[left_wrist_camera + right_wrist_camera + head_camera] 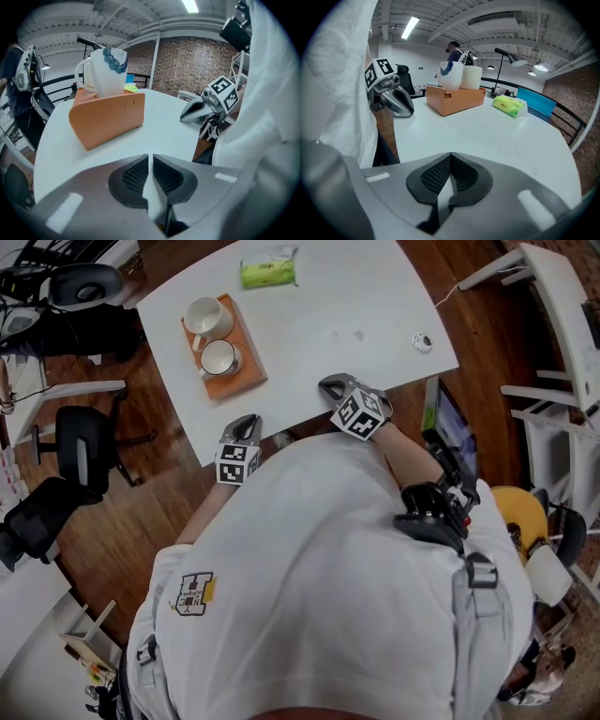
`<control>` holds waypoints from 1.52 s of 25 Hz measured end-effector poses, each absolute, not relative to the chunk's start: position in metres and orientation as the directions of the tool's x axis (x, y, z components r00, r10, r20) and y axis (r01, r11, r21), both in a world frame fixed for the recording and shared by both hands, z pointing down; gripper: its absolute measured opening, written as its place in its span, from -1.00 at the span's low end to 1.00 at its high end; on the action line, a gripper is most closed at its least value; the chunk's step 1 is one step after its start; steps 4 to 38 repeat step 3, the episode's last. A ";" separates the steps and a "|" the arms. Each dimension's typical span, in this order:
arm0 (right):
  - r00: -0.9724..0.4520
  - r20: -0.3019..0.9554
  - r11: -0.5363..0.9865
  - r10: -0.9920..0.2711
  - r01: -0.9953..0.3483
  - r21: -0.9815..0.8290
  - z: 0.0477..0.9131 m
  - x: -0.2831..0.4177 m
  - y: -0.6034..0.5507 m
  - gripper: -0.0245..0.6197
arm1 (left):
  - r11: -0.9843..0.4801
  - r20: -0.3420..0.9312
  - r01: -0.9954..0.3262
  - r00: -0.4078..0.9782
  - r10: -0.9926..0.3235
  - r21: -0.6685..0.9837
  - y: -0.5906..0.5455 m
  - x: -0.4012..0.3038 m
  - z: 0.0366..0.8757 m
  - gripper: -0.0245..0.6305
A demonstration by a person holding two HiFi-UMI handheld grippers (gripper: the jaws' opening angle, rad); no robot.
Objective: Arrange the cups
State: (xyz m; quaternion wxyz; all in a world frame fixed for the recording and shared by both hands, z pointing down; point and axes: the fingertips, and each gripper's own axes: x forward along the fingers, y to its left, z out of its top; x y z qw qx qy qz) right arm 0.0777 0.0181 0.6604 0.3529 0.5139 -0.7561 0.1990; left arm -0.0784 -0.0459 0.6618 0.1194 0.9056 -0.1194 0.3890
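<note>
Two white cups (208,317) (218,358) stand upright in an orange tray (246,362) at the table's left side. From the left gripper view one cup (108,70) with a blue mark rises above the tray (110,119). The right gripper view shows both cups (451,75) (471,77) side by side. My left gripper (247,421) (150,157) rests at the near table edge, shut and holding nothing, a short way from the tray. To its right, my right gripper (328,385) (451,154) lies on the table, shut and holding nothing.
A green packet (268,268) (509,105) lies at the far edge of the white table (356,296). A small round object (423,342) sits near the right corner. Office chairs (84,442) stand on the wooden floor to the left.
</note>
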 end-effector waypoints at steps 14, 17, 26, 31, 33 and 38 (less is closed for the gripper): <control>-0.227 0.738 0.397 -0.636 -0.916 0.060 0.660 0.077 0.018 -0.92 | -0.941 0.734 -0.316 0.667 -0.129 0.121 -0.045 -0.080 0.661 -0.84; -0.227 0.738 0.397 -0.636 -0.916 0.060 0.660 0.077 0.018 -0.92 | -0.941 0.734 -0.316 0.667 -0.129 0.121 -0.045 -0.080 0.661 -0.84; -0.227 0.738 0.397 -0.636 -0.916 0.060 0.660 0.077 0.018 -0.92 | -0.941 0.734 -0.316 0.667 -0.129 0.121 -0.045 -0.080 0.661 -0.84; -0.227 0.738 0.397 -0.636 -0.916 0.060 0.660 0.077 0.018 -0.92 | -0.941 0.734 -0.316 0.667 -0.129 0.121 -0.045 -0.080 0.661 -0.84; -0.227 0.738 0.397 -0.636 -0.916 0.060 0.660 0.077 0.018 -0.92 | -0.941 0.734 -0.316 0.667 -0.129 0.121 -0.045 -0.080 0.661 -0.84; -0.227 0.738 0.397 -0.636 -0.916 0.060 0.660 0.077 0.018 -0.92 | -0.941 0.734 -0.316 0.667 -0.129 0.121 -0.045 -0.080 0.661 -0.84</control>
